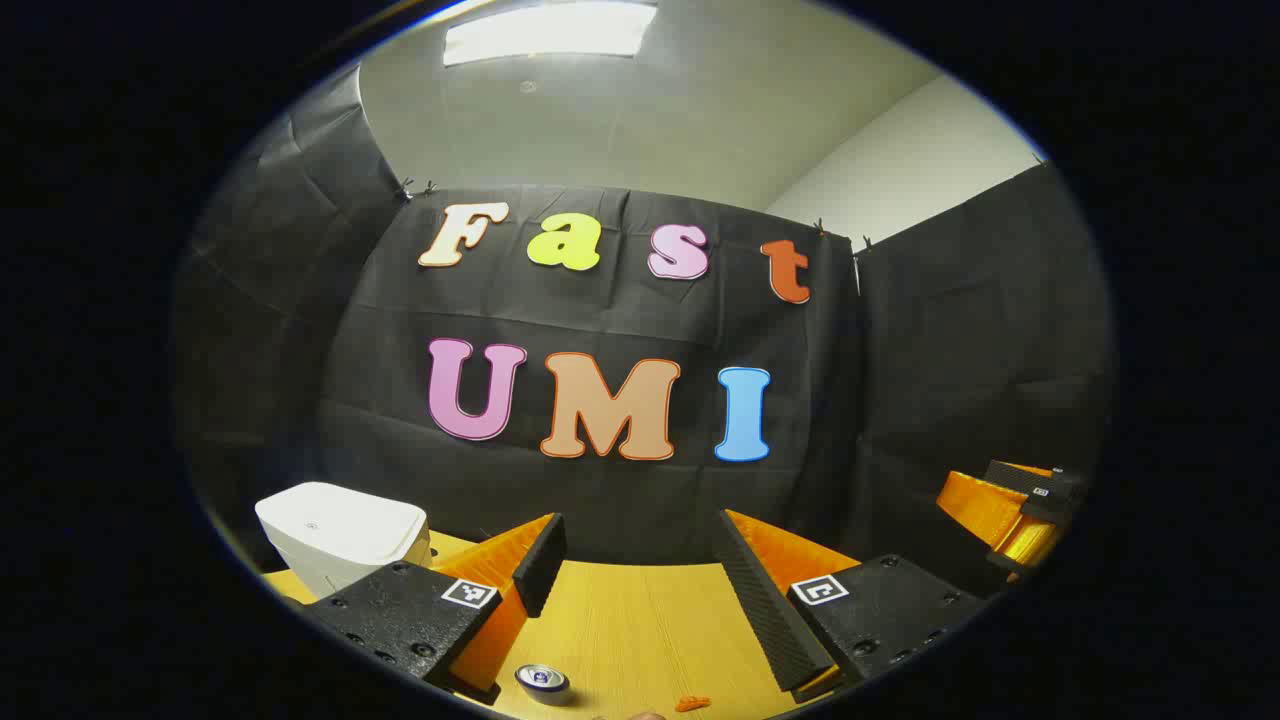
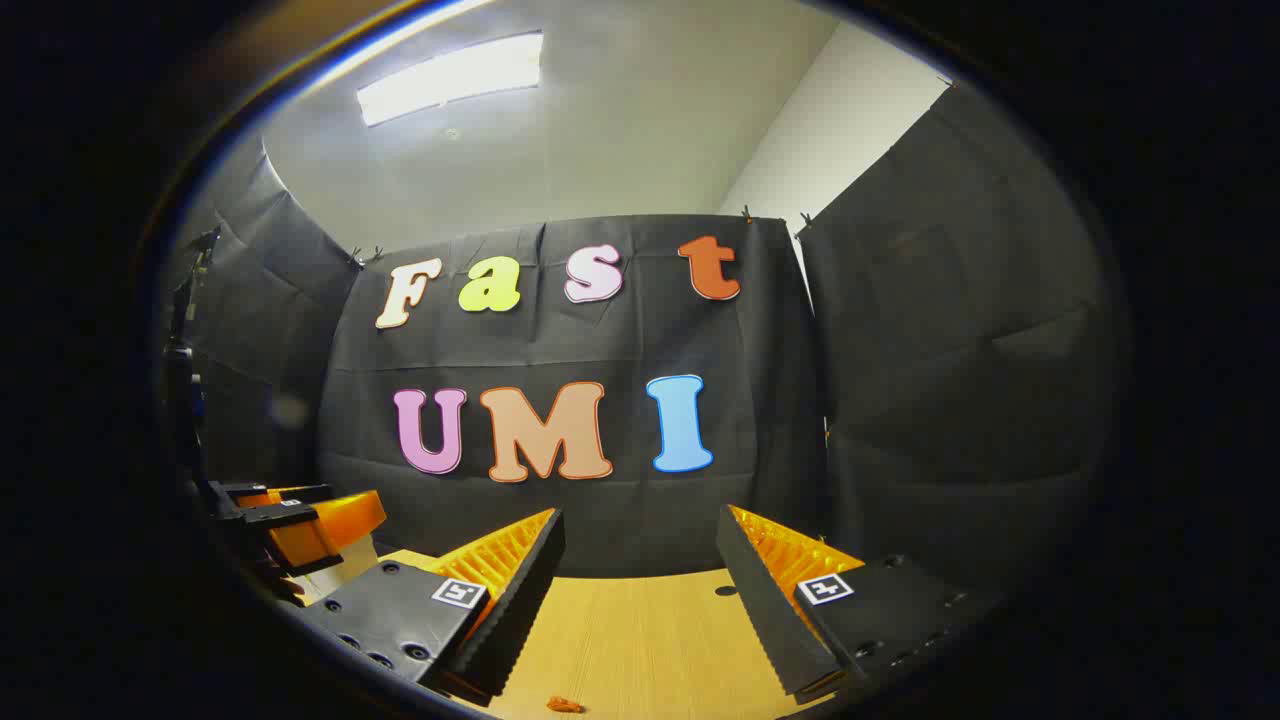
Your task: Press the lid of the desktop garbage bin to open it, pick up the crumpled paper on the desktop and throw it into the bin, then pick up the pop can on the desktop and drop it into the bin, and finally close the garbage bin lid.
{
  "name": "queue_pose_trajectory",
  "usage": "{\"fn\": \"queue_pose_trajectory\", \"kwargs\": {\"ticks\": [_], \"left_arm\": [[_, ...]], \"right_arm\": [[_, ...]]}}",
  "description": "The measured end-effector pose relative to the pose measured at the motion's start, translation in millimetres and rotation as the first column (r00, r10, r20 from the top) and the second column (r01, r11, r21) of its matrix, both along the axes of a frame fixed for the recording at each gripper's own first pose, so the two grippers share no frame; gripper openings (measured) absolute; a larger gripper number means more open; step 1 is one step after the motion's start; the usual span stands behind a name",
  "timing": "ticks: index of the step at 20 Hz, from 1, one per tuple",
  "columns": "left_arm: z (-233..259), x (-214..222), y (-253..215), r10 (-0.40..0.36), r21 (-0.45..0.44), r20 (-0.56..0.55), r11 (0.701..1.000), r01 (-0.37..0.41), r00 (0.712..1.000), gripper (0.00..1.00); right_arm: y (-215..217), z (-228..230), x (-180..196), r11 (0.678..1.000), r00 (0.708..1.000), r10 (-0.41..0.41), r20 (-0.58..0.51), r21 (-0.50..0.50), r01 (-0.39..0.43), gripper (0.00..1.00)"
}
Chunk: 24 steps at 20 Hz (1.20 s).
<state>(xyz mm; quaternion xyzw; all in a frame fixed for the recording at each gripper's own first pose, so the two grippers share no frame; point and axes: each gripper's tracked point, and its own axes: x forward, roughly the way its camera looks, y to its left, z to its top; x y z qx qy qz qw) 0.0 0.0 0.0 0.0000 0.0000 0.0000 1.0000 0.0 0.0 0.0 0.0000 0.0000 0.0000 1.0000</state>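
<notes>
Nothing of the task looks done yet. In the left gripper view the white garbage bin (image 1: 342, 530) stands at the far left of the counter (image 1: 640, 620) with its lid down, and the pop can (image 1: 543, 682) sits upright on the wood near the bottom edge, just beside the left finger. The crumpled paper I cannot make out. So pressing the lid, both throws and the closing all appear to remain.

The left gripper (image 1: 640, 580) hangs above the counter with its fingers spread wide and nothing between them. The right gripper (image 2: 640, 580) is likewise wide apart and empty over bare wood.

A small orange scrap (image 1: 692, 703) lies on the counter near the can. The other gripper shows off to the right in the left gripper view, well apart from the bin; nothing seems to block the way to the lid
</notes>
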Motion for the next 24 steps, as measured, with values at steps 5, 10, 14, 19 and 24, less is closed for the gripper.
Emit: {"fn": "queue_pose_trajectory", "kwargs": {"ticks": [5,10,14,19,24], "left_arm": [[3.1,-4.5,6.1,0.03,0.02,0.009,0.999,-0.03,1.0,0.94],[5.8,-5.6,9.3,0.047,0.027,0.017,0.998,-0.048,0.999,0.91],[4.9,-6.7,9.1,0.051,0.03,0.016,0.998,-0.051,0.999,0.91],[3.9,-8.1,10.2,0.06,0.034,0.008,0.998,-0.06,0.998,0.91],[7.9,-11.7,10.0,0.065,0.05,0.021,0.997,-0.066,0.998,0.91]], "right_arm": [[8.6,-3.2,4.1,0.999,0.999,0.036,-0.01,-0.002,-0.036,0.96],[13.7,-6.6,6.6,0.998,0.998,0.058,-0.019,-0.004,-0.058,0.96],[16.1,-7.1,7.6,0.998,0.997,0.068,-0.022,-0.006,-0.068,0.96],[19.2,-7.0,5.3,0.997,0.997,0.079,-0.024,-0.004,-0.079,0.96],[21.7,-8.7,4.2,0.996,0.996,0.086,-0.024,0.003,-0.086,0.96]]}}
